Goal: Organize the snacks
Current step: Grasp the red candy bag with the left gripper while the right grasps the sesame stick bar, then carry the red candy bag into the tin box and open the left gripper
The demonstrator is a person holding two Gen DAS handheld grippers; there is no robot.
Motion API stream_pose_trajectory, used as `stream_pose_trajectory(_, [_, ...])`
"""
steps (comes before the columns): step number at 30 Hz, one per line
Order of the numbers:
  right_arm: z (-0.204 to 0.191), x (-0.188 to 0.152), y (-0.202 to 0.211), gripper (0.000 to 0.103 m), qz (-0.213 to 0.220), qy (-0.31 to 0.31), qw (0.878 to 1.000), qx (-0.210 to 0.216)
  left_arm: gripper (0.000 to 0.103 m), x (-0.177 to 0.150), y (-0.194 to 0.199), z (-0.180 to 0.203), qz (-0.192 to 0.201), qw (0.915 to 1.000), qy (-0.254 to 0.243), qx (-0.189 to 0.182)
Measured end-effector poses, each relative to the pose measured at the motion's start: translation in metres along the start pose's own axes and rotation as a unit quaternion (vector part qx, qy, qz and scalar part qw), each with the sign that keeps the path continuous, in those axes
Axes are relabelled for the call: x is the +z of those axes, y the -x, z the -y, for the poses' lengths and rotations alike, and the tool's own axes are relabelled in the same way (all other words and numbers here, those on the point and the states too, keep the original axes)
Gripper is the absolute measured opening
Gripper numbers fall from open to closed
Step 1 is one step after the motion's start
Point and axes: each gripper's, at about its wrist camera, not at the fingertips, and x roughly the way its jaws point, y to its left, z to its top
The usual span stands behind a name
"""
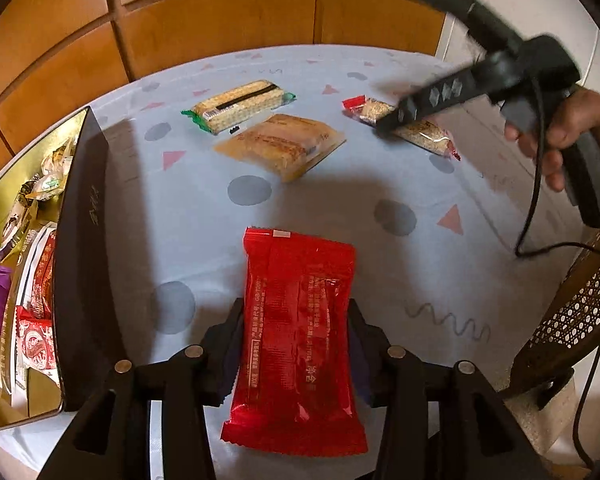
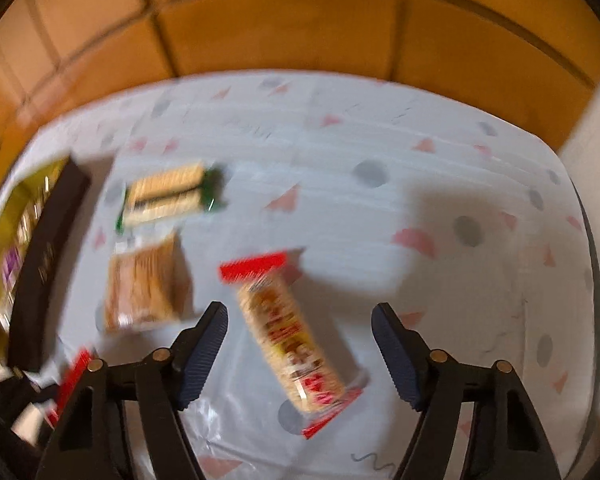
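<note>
The flat red foil snack packet (image 1: 296,340) lies lengthwise between the two fingers of my left tool (image 1: 296,344), which flank its long edges closely, though I cannot tell whether the pads press it; just to its left stands the dark wall of the gold-lined snack box (image 1: 82,264), already holding wrapped sweets. My right tool (image 2: 300,352) hangs spread wide over the clear-wrapped sesame bar with red ends (image 2: 288,336), its pads well clear of it on both sides. Farther across the pale patterned surface (image 1: 340,184) lie the green-ended cracker pack (image 1: 240,106) and the clear-wrapped brown biscuit pack (image 1: 282,146), side by side and blocking neither tool.
</note>
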Motion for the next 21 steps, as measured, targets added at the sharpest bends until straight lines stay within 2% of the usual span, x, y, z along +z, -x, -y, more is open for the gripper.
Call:
stream_pose_trajectory(2, [-0.006, -0.005, -0.01, 0.072, -0.022, 0.021, 0.999, -0.014, 0.047, 0.0, -0.001, 0.001, 0.007, 1.0, 0.001, -0.001])
stream_pose_trajectory(4, [-0.01, -0.009, -0.019, 0.045, -0.042, 0.036, 0.998, -0.024, 0.047, -0.002, -0.001, 0.003, 0.014, 0.9999, -0.004, 0.002])
stream_pose_trajectory(6, [-0.014, -0.011, -0.017, 0.03, -0.038, 0.044, 0.998, -0.011, 0.047, -0.002, -0.001, 0.005, 0.019, 0.9998, -0.007, 0.006])
stream_pose_trajectory(9, [-0.021, -0.014, -0.018, 0.031, -0.036, 0.062, 0.997, -0.027, 0.044, -0.004, 0.001, 0.006, 0.029, 0.9994, -0.014, 0.01])
stream_pose_trajectory(13, [-0.017, -0.016, -0.018, 0.031, -0.041, 0.047, 0.998, -0.012, 0.041, -0.006, 0.003, 0.01, 0.035, 0.9989, -0.026, 0.018])
stream_pose_trajectory(21, [-0.02, -0.016, -0.019, 0.031, -0.026, 0.091, 0.995, -0.036, 0.039, -0.007, 0.003, 0.01, 0.041, 0.9984, -0.038, 0.014])
